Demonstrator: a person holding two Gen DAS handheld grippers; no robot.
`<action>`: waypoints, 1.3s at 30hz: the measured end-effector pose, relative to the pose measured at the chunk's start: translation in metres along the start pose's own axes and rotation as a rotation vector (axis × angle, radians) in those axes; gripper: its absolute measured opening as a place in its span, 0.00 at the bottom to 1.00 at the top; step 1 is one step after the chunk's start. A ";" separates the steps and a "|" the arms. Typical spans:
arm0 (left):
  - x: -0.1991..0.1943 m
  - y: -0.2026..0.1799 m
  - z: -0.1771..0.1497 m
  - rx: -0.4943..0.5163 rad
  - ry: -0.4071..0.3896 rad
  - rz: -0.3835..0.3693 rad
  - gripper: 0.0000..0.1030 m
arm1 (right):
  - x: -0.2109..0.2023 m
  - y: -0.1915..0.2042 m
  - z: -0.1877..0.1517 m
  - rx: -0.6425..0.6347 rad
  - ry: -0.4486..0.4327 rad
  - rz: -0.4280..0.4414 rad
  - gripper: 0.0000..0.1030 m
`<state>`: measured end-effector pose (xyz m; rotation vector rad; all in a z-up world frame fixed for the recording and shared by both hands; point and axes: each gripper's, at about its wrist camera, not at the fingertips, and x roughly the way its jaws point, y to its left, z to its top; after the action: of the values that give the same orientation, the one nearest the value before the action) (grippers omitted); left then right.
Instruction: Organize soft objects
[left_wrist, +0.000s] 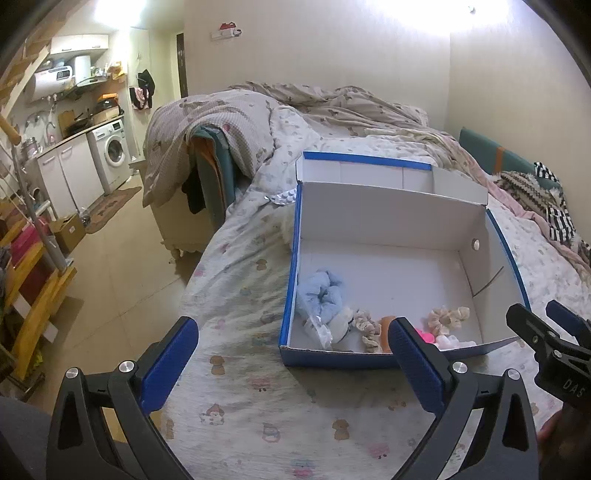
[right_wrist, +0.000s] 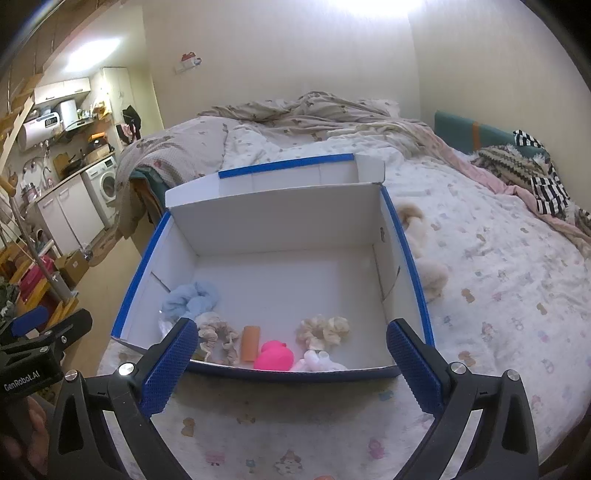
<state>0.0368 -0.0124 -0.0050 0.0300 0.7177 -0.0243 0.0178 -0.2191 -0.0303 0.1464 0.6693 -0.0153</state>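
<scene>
A blue cardboard box (right_wrist: 408, 236) with a white inside is seen lying open on a bed (right_wrist: 498, 295), its lid (right_wrist: 291, 177) folded back toward the far side. Along the near wall of the box a row of soft things is gathered. At the left a light blue scrunchie (right_wrist: 192, 297) is seen, and beside it a beige scrunchie (right_wrist: 218, 334). An orange-brown roll (right_wrist: 250, 342) is set upright next to that, then a bright pink toy (right_wrist: 275, 355), with a small white soft piece (right_wrist: 317, 362) just to its right. Behind these a cream scrunchie (right_wrist: 325, 328) is placed. Something clear and crinkled, possibly a plastic bag (left_wrist: 317, 326), is tucked at the left corner, though it is too blurred to be named with confidence.

Outside the box, against its right wall, a fluffy cream plush (right_wrist: 428, 258) is left on the printed sheet.

The right gripper (right_wrist: 291, 360) is held in front of the near wall of the box, its blue pads spread wide with nothing between them. The left gripper (left_wrist: 293, 363) is held lower and to the left, over the sheet at the box's near left corner, likewise spread wide and holding nothing. A rumpled quilt (right_wrist: 295, 110) is heaped at the far end of the bed.
</scene>
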 end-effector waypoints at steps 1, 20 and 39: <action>0.000 0.000 0.000 0.000 0.000 0.000 1.00 | 0.000 0.000 0.000 0.000 0.001 0.000 1.00; 0.004 0.000 -0.002 0.005 0.025 -0.010 1.00 | -0.001 0.000 0.000 0.002 -0.001 0.004 1.00; 0.007 -0.002 -0.005 0.023 0.025 -0.019 1.00 | -0.002 -0.002 0.000 0.000 -0.009 0.008 1.00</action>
<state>0.0385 -0.0145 -0.0129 0.0451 0.7432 -0.0503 0.0161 -0.2213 -0.0297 0.1489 0.6599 -0.0080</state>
